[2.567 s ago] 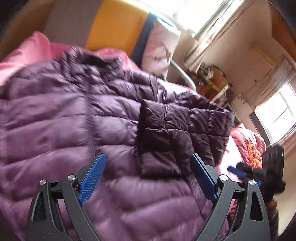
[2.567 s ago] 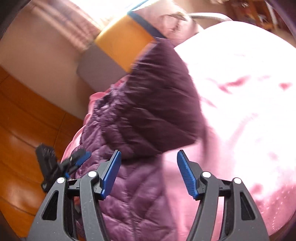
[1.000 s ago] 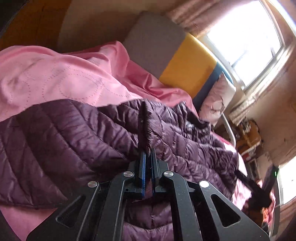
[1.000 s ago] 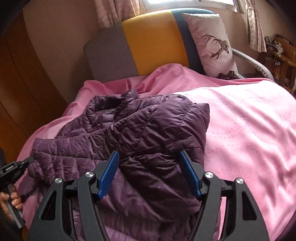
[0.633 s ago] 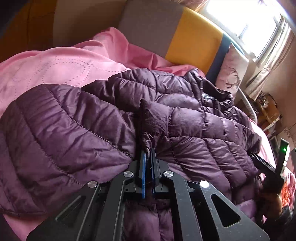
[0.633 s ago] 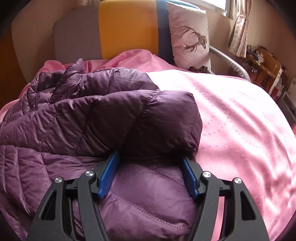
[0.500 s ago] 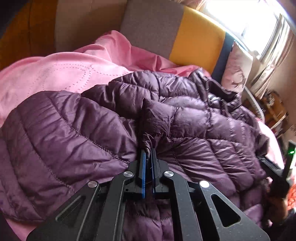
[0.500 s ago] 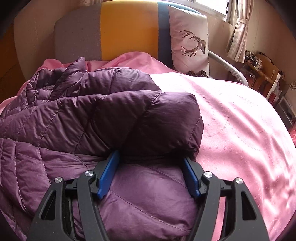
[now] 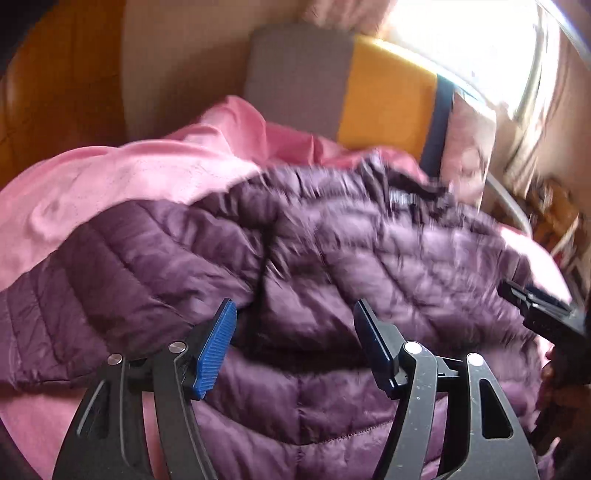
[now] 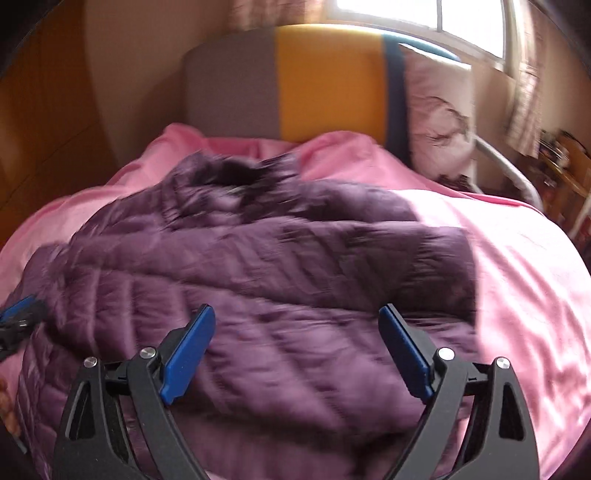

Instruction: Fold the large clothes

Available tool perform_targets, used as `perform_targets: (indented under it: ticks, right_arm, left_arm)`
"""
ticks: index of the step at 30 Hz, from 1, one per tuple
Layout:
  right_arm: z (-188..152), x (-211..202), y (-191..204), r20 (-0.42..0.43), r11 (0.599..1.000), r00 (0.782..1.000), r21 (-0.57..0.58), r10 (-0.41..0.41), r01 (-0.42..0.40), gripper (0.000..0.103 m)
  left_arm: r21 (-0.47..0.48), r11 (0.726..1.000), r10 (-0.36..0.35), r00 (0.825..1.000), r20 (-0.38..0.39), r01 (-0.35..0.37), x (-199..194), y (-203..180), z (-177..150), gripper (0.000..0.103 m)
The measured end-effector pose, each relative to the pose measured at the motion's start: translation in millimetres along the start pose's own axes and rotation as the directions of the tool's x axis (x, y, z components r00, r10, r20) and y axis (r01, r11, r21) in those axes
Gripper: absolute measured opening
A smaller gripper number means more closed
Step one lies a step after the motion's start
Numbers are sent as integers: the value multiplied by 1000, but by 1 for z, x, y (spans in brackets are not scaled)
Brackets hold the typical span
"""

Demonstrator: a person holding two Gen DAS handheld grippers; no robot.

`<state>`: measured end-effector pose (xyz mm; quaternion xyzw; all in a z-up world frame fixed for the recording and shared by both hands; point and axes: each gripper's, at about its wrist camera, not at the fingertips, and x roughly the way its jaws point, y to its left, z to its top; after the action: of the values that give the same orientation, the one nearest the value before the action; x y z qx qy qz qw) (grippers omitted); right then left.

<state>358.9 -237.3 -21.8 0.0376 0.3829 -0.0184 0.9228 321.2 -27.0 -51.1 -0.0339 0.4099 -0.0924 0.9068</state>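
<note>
Motion blur smears both wrist views, softening the stitching of a purple quilted down jacket (image 9: 388, 266) that lies folded on a pink bedspread (image 9: 122, 177), its puffed channels running in slanted rows. The collar, at the far end near the headboard (image 10: 295, 81), shows only as a dark smudge, and the jacket's near hem is cut off behind the black frames of the tools.

The left gripper (image 9: 293, 347) hangs just above the near part of the jacket, its jaws opening; the ribbed blue pads (image 9: 216, 349) stand apart, with quilted fabric bulging between them but not pinched. The right gripper (image 10: 295, 354) is likewise spreading wide over the jacket's near right portion, its smooth blue pads clear of the cloth.

At the right edge of the left view, the other tool and the hand carrying it are dark and partly cropped. The padded headboard, in grey, yellow and navy panels, stands at the far side, with a pale printed pillow (image 10: 439, 122) leaning on its right; the print is too blurred to read. A bright window (image 10: 424, 18) glares beyond it.
</note>
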Motion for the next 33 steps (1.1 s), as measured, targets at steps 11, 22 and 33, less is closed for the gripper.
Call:
perform_targets:
  ticks: [11,22,33]
  right_arm:
    - [-19,45,21,-114,999,993,-35,-8,4,101]
    - [-50,-44,21,-76,995,992,-2,99,-99,101]
    - [-131,-89,35,-117,989,983,40,145,-141,101]
  left_arm:
    - [-117,993,-27,997,-75,18,16,16,-16,69]
    - [-570,821,-2,999,50,30,-85,155,-95,77]
    - [-875,479,107,984,143,75,-134,337,-147,77]
